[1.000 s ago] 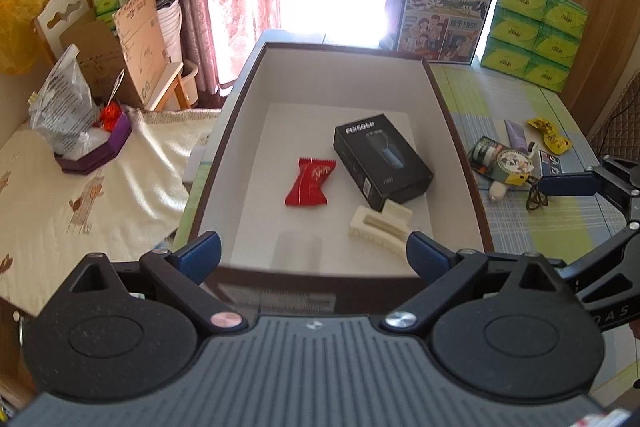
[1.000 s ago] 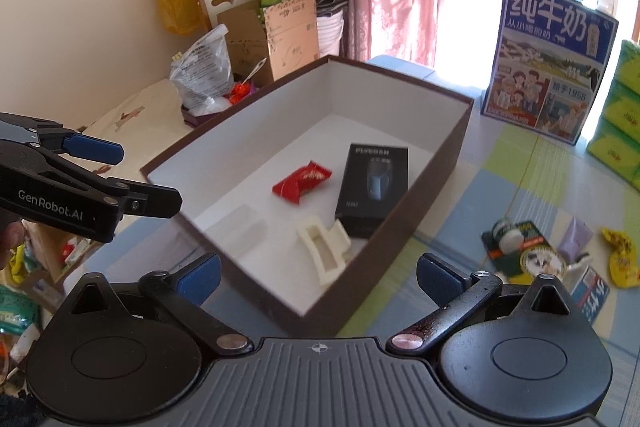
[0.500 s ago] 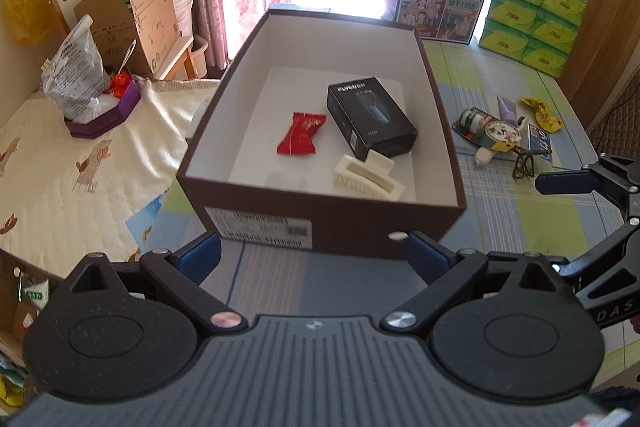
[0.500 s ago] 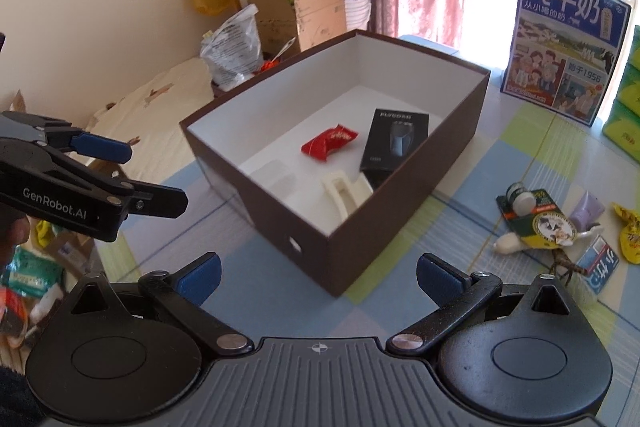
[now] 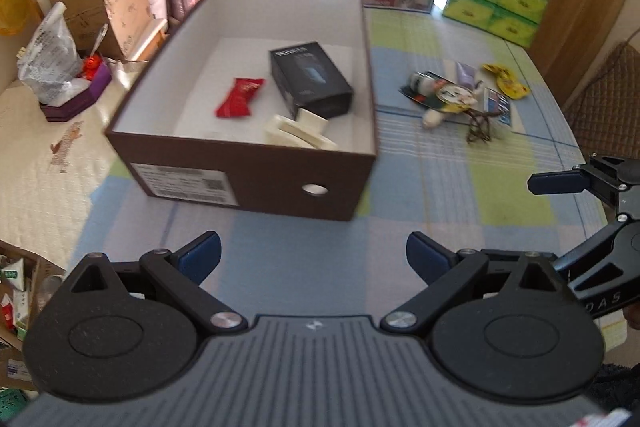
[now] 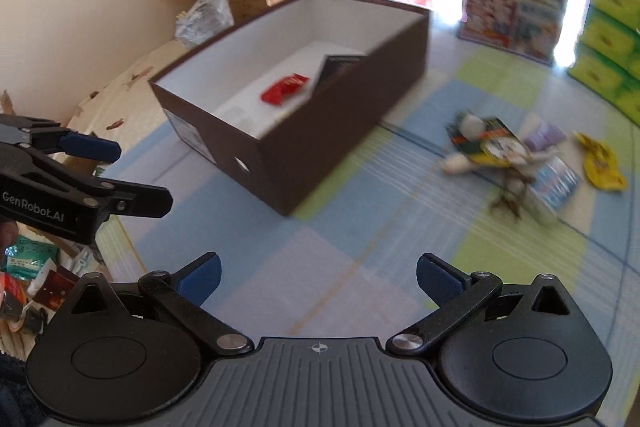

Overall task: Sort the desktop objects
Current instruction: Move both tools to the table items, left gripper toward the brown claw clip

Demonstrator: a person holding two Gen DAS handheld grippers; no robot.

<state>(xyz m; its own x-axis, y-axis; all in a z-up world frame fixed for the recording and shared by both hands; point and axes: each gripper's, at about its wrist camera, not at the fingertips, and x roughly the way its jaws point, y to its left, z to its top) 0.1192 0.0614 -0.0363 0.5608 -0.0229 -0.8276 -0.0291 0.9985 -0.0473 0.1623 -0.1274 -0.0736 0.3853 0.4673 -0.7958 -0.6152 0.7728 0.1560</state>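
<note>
Left wrist view: the left hand-held gripper (image 5: 313,254) hangs with fingers spread apart and empty over the checked desk (image 5: 460,187), the brown box (image 5: 256,169) just ahead holding a red packet (image 5: 239,97), a black carton (image 5: 310,79) and a cream clip (image 5: 298,133). Right hand-held gripper (image 6: 318,277) is likewise parted and empty; the loose pile of small items (image 6: 516,155) lies ahead to its right, well apart

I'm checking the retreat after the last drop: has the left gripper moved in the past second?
Yes. The left gripper has pulled back from the brown box: its fingertips were at the near rim, now bare tablecloth lies between.
</note>
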